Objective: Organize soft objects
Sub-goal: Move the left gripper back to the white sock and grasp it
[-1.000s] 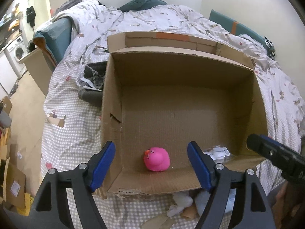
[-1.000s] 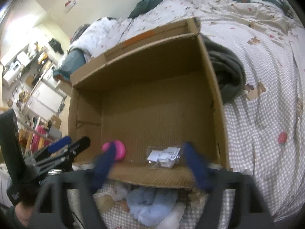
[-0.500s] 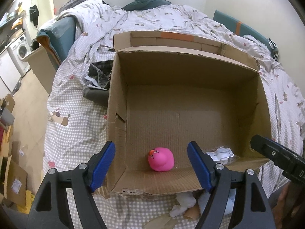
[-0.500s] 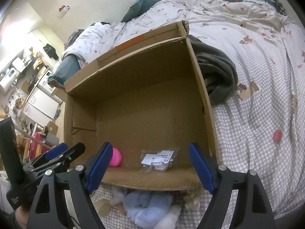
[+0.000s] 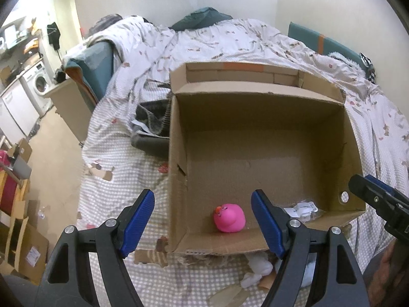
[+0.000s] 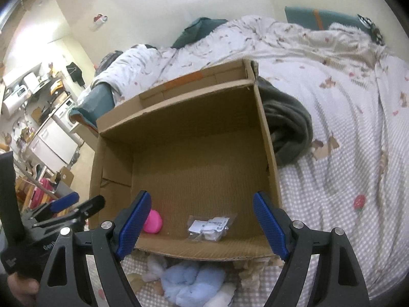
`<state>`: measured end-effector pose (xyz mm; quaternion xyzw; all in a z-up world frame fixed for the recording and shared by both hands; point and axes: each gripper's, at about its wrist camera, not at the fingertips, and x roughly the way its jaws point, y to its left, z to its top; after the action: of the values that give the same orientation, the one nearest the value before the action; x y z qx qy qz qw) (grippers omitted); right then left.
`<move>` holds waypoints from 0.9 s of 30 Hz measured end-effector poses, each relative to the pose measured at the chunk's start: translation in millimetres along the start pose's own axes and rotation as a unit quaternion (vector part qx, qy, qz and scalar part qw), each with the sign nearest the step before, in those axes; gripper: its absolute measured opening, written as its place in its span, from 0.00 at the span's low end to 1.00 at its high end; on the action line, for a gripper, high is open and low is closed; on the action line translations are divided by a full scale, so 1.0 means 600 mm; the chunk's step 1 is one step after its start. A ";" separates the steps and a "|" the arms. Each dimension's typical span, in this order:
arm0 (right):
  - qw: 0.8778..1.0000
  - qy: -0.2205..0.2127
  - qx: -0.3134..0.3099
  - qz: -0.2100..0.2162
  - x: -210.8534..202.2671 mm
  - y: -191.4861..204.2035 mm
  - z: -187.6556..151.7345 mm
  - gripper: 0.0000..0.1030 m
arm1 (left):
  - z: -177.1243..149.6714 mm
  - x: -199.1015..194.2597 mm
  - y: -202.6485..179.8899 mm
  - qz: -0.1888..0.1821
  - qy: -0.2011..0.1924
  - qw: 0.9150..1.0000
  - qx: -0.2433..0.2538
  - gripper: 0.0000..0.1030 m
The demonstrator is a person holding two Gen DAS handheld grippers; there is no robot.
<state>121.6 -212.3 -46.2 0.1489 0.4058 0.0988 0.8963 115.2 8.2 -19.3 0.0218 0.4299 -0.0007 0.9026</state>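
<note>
An open cardboard box [image 5: 255, 107] [image 6: 184, 107] stands on the bed. Inside it, by the near wall, sit a pink rubber duck [image 5: 229, 217] [image 6: 152, 221] and a clear plastic packet [image 5: 304, 208] [image 6: 209, 226]. My left gripper [image 5: 203, 223] hangs open above the box's near left corner, nothing between its blue pads. My right gripper [image 6: 202, 223] is open over the near wall, also holding nothing. A light blue plush [image 6: 189, 281] and white soft pieces [image 5: 258, 268] lie on the bedspread just in front of the box.
A dark grey blanket [image 6: 288, 128] [image 5: 150, 128] is bunched against the box's side. The checked bedspread [image 6: 345, 179] spreads to the right. Torn cardboard scraps [image 5: 150, 255] lie at the box's front. To the left are floor, a washing machine [image 5: 38, 84] and boxes [image 5: 28, 250].
Both views have tilted up and drawn back a little, showing more of the bed and wall. The duck and packet stay where they were. Both grippers remain open.
</note>
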 end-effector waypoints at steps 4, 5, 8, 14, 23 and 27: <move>1.000 0.010 0.006 0.000 -0.009 -0.006 -0.002 0.84 | -0.009 -0.020 0.010 -0.009 -0.005 1.000 -0.007 0.74; 1.000 0.011 0.008 0.001 -0.013 -0.008 -0.003 0.84 | -0.012 -0.023 0.013 -0.006 -0.003 1.000 -0.009 0.74; 1.000 0.012 0.015 0.004 -0.025 -0.013 -0.007 0.84 | -0.024 -0.031 0.021 0.005 0.001 1.000 -0.018 0.74; 0.999 0.024 0.032 0.016 -0.044 -0.014 -0.028 0.84 | -0.052 -0.049 0.047 -0.003 0.016 0.999 -0.044 0.74; 0.999 0.027 0.035 0.018 -0.070 -0.011 -0.061 0.84 | -0.105 -0.019 0.069 -0.050 0.103 0.990 -0.085 0.74; 0.998 0.040 0.053 0.015 -0.061 -0.023 -0.063 0.84 | -0.141 0.036 0.037 -0.068 0.184 0.978 -0.064 0.69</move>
<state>69.9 -228.8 -49.5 0.1978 0.4436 0.0969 0.8687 63.8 34.3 -88.5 -0.0659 0.5882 -0.0306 0.8054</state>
